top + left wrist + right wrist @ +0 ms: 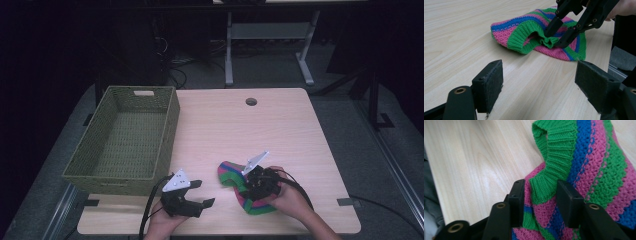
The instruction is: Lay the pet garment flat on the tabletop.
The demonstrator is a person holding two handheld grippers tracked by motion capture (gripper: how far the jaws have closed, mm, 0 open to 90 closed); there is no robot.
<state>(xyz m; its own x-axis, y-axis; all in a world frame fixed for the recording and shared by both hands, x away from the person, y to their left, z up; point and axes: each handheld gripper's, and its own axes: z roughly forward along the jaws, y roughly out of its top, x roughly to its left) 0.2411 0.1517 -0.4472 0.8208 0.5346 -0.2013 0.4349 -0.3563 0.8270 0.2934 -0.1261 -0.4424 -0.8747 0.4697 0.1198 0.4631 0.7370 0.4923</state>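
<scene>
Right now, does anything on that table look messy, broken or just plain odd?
Nothing looks broken or spilled. The one untidy thing is the striped knitted hat: it lies crumpled near the table's front edge, its green ribbed cuff bunched up between the jaws of the right gripper. The left gripper is open beside it, and the wicker basket sits squarely.

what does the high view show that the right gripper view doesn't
High view alone: the green woven basket at the table's left, the left claw open above bare wood, both of the person's hands, and the floor beyond the table.

Right gripper view alone: close detail of the right claw with its jaws closed on the green ribbed cuff, and the knit's stitches.

Both: the striped knitted hat in pink, blue and green, the right claw on it, and the light wooden tabletop.
</scene>
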